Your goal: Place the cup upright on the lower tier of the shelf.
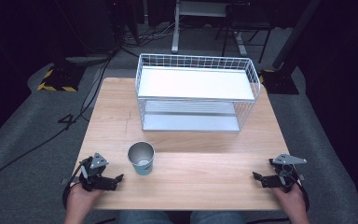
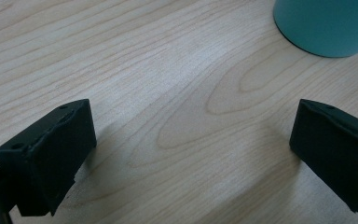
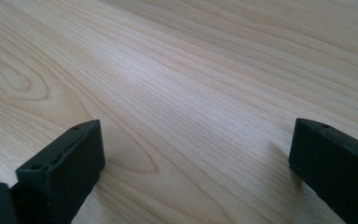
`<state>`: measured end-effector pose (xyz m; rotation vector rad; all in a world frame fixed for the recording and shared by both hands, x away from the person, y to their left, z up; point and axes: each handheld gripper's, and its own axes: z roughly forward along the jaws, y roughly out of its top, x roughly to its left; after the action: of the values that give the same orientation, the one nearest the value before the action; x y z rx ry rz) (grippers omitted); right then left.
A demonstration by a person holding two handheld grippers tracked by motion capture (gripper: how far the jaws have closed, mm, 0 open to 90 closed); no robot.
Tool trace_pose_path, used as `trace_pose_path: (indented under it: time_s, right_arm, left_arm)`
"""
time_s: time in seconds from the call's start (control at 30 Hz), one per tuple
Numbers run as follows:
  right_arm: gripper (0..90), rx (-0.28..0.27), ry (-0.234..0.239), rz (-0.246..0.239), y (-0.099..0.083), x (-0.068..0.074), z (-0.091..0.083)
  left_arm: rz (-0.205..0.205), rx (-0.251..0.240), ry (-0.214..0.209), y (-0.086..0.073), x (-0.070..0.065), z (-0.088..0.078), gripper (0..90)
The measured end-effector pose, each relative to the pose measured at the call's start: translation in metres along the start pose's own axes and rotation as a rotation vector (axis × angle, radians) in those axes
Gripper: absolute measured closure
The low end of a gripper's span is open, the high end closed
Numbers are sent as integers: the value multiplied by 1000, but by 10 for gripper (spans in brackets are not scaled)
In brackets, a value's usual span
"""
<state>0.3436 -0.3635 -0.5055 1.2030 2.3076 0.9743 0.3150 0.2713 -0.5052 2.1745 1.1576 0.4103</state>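
**Both grippers spread and empty at near edge, cup upright between them and the rack**

Near first. In the high view the left gripper [image 1: 114,179] sits at the lower left of the frame, held by a hand [image 1: 79,198] coming in from the bottom edge, jaws pointing toward frame centre. Jaws spread wide, nothing between them. Left gripper view agrees: left gripper [image 2: 191,154] has bare wood between its two black jaws, and the teal cup [image 2: 328,25] sits at the upper right corner of that frame, apart from the jaws.

Right gripper [image 1: 259,179] at the lower right of the high view, held by the other hand [image 1: 291,198], jaws pointing left toward frame centre. Also released and empty; in the right gripper view the right gripper [image 3: 196,163] has plain wood grain between its jaws. Both grippers low over the table [image 1: 205,182]; can't tell from these angles whether the jaws touch the wood.

Middle: cup [image 1: 141,158] stands upright on the table, lower left of centre, open mouth up, near the left gripper and just up and right of it, not touching. Inside of the cup looks pale, possibly empty, too small to be sure.

Far: white wire rack [image 1: 196,91] with two shelves stands on the back half of the table, upper centre of frame, well apart from cup and grippers. Behind it, dark floor with cables [image 1: 81,112] and stand legs.
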Motion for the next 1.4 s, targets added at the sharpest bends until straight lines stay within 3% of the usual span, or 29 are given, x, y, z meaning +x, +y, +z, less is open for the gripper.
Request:
trace_pose_path:
  time_s: [0.2,0.3,0.53,0.6,0.7,0.83,0.93,1.03,1.23,1.4]
  right_arm:
    - [30,3,-1,2,0,0,0]
    - [30,3,-4,5,1,0,0]
    - [31,3,-7,9,1,1,1]
    - [30,2,-8,9,1,1,1]
    - [30,2,-9,11,1,1,1]
    - [30,1,-10,11,1,1,1]
    - [31,1,-10,11,1,1,1]
    - [31,1,-11,12,1,1,1]
    - [31,1,-11,13,1,1,1]
    - [31,1,-11,12,1,1,1]
  left_arm:
    - [-18,-1,11,1,0,0,24]
    - [-23,-4,6,2,-1,-3,84]
    - [-6,-33,-6,8,-5,-12,120]
    - [0,-52,-15,10,-7,-15,122]
    - [19,-105,-79,14,-14,-18,118]
    - [34,-156,-115,17,-21,-22,112]
    - [22,-184,-115,17,-24,-22,92]
    - [12,-241,-139,16,-29,-21,81]
    - [19,-309,-140,18,-42,-15,86]
    - [21,-325,-134,20,-50,-8,125]
